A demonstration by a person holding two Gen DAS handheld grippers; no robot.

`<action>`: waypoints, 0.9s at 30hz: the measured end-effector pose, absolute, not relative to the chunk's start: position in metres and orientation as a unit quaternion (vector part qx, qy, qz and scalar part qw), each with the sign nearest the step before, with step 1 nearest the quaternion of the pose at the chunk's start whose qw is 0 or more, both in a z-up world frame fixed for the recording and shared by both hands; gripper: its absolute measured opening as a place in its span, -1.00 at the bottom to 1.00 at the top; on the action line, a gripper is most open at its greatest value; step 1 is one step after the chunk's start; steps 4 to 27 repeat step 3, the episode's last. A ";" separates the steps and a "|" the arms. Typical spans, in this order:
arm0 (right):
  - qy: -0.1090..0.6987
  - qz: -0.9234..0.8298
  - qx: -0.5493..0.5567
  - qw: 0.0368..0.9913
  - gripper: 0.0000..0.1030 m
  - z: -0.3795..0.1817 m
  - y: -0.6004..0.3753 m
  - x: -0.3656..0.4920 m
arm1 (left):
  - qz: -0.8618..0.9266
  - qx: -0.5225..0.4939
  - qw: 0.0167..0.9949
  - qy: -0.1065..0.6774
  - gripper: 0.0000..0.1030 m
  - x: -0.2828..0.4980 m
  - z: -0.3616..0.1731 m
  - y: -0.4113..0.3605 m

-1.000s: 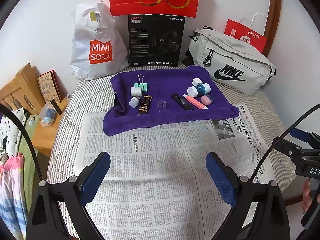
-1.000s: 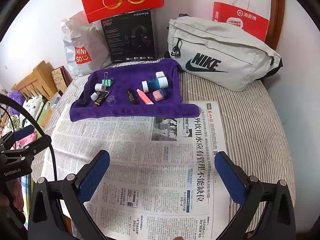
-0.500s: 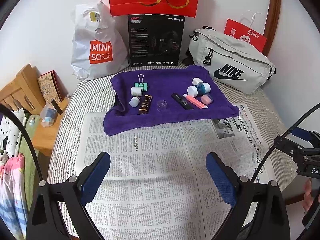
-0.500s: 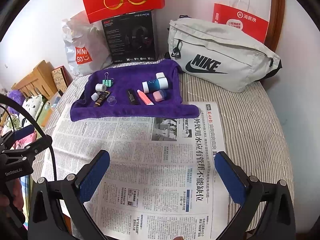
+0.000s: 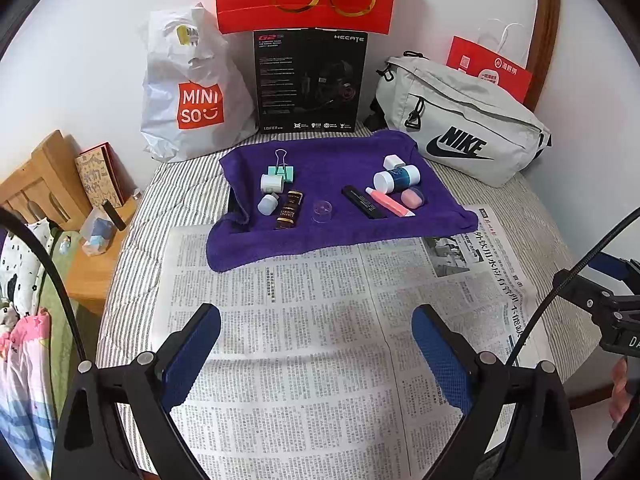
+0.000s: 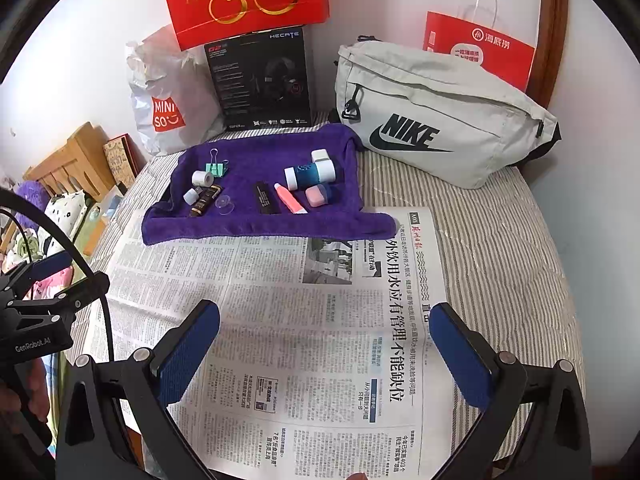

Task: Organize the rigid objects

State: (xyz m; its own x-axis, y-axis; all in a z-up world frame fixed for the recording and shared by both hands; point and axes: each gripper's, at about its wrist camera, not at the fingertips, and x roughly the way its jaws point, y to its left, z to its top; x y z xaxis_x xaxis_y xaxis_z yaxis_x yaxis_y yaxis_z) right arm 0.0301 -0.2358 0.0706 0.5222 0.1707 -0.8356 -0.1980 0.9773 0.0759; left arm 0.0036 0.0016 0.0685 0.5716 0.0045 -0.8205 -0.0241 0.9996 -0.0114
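Both the left gripper [image 5: 316,344] and right gripper [image 6: 325,346] hovered with jaws spread, empty, while the small, rigid teal-and-white cylindrical bottle [image 6: 309,173] lay on the purple towel [image 6: 256,224], likely light, slippery, best pinched mid-body.

The spread sheet of printed newspaper [image 5: 320,320] on the striped bed lies flat and bare, so the wide-spread left gripper [image 5: 316,356] and right gripper [image 6: 324,352] have open room over it right up to the near edge of the rumpled purple towel [image 5: 340,160]. On the towel the small things crowd into two clusters, with a gap in the middle around the clear plastic cap [image 5: 322,211] where fingers could come down. Behind the towel a white Miniso plastic bag [image 5: 192,92], an upright black headset box [image 5: 310,80] and a pale grey Nike waist bag [image 6: 436,120] stand close together against the wall and close off the far side.
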 end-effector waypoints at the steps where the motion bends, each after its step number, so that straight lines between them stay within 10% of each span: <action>1: 0.477 0.106 -0.014 0.872 1.00 0.071 -0.236 0.030 | 0.008 -0.010 0.887 0.462 0.88 0.004 0.069 0.002; 27: 0.477 0.106 -0.014 0.872 1.00 0.071 -0.236 0.030 | 0.006 -0.008 0.887 0.461 0.89 0.005 0.071 0.003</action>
